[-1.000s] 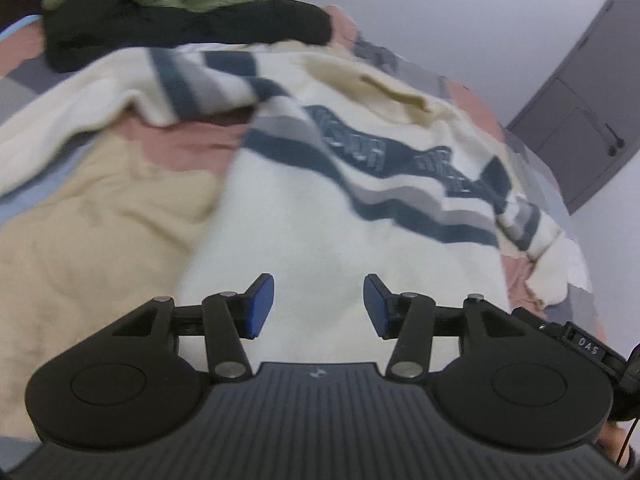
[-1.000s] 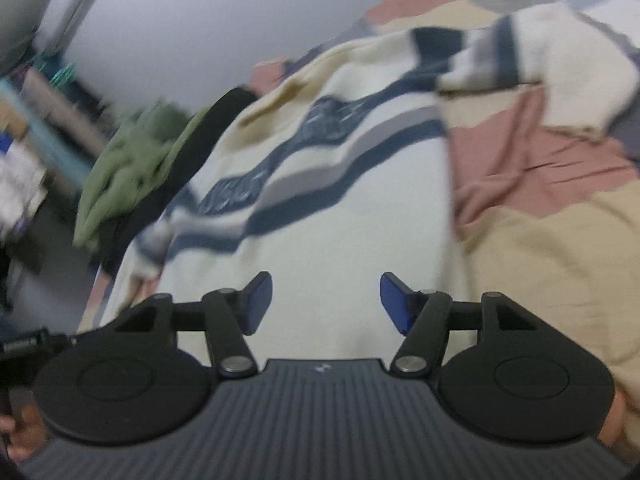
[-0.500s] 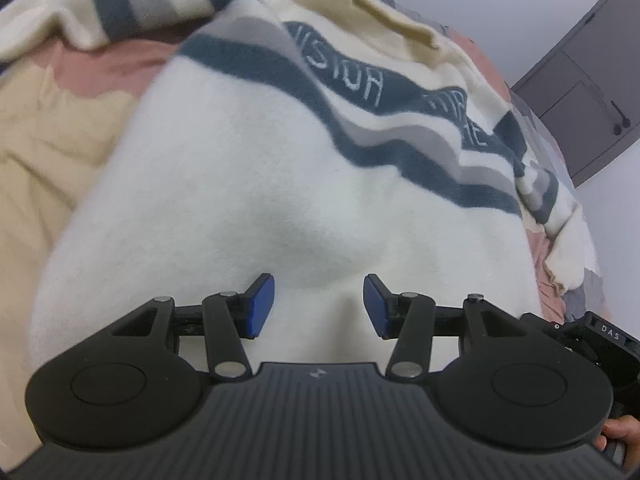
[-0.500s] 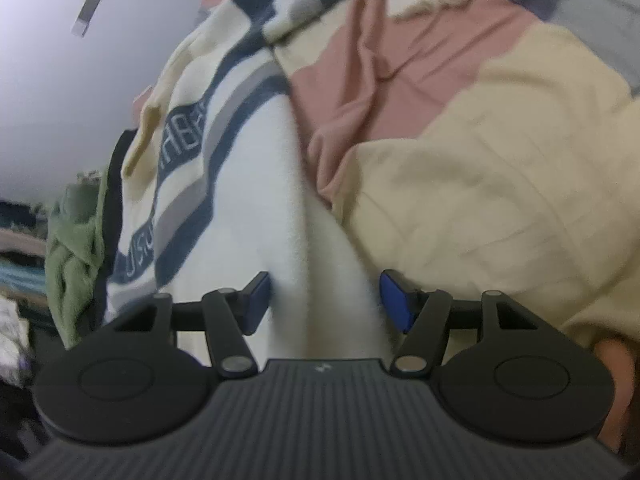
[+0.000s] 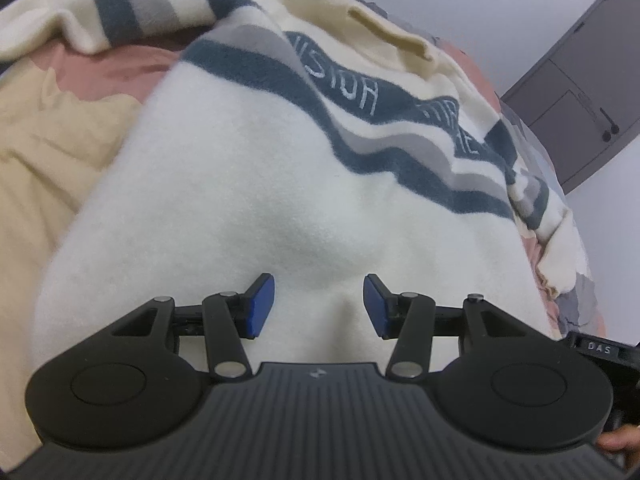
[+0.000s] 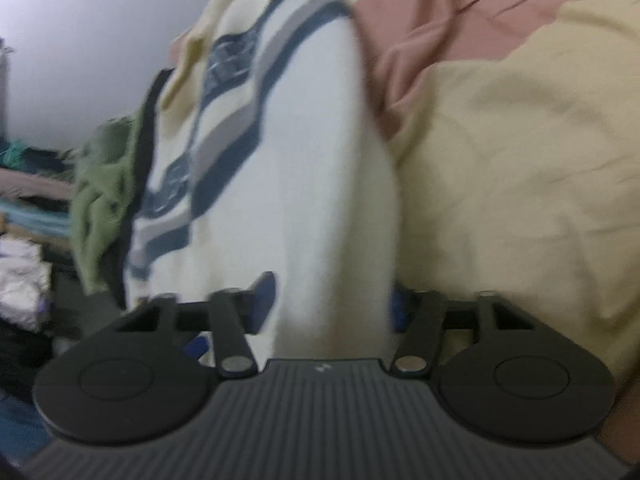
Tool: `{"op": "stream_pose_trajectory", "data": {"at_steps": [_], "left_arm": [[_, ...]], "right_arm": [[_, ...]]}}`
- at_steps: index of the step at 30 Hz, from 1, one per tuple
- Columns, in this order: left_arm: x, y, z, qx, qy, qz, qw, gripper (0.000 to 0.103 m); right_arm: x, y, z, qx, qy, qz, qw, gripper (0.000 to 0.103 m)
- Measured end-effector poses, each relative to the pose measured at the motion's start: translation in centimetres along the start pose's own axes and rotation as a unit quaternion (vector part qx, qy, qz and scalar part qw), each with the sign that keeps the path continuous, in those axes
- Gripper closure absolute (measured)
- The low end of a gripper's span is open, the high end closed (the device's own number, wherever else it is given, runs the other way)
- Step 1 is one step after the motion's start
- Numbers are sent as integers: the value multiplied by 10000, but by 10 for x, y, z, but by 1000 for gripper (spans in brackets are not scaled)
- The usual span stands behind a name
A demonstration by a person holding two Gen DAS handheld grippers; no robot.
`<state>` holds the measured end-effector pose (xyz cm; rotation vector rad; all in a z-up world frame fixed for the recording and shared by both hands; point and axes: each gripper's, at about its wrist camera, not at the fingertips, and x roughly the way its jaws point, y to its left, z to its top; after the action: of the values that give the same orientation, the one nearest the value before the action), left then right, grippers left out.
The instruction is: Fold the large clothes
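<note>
1. Left wrist view: left gripper [image 5: 319, 306] sits half open over the cream striped sweater [image 5: 248, 184], pads clear of the fabric.
2. Right gripper [image 6: 332, 304] is closing on the sweater's side fold; frame blurred.
3. Sweater lies on the patchwork bedspread [image 6: 520, 160].

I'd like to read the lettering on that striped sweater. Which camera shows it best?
The left wrist view: the sweater's lettering is sharp there, pale on the dark stripe. The right wrist view shows it blurred and too small to read.
</note>
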<state>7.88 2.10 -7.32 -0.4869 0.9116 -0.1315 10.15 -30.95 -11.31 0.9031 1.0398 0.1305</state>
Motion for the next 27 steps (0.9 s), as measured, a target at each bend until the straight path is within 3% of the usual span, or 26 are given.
{"op": "stream_pose_trajectory", "data": {"at_steps": [2, 8, 13, 18, 22, 27], "left_arm": [[-3, 1, -2, 8, -9, -37, 10000, 48], [-10, 3, -2, -16, -59, -196, 9998, 48], [-15, -6, -2, 210, -172, -317, 9991, 48], [-22, -9, 7, 317, -315, -317, 9985, 48], [-31, -8, 28, 472, -589, -187, 9970, 48], [-30, 2, 64, 579, -720, 112, 9957, 48]], "right_arm": [[-10, 3, 2, -63, -97, -109, 9999, 77], [-38, 38, 5, -1032, -391, -583, 9922, 86], [-41, 49, 11, -1682, -293, -1249, 9774, 86], [-23, 50, 10, -1891, 55, -1718, 9668, 85], [-33, 55, 16, -1778, -113, -1784, 9677, 71], [-52, 78, 27, -2188, -800, -1950, 9527, 53]]}}
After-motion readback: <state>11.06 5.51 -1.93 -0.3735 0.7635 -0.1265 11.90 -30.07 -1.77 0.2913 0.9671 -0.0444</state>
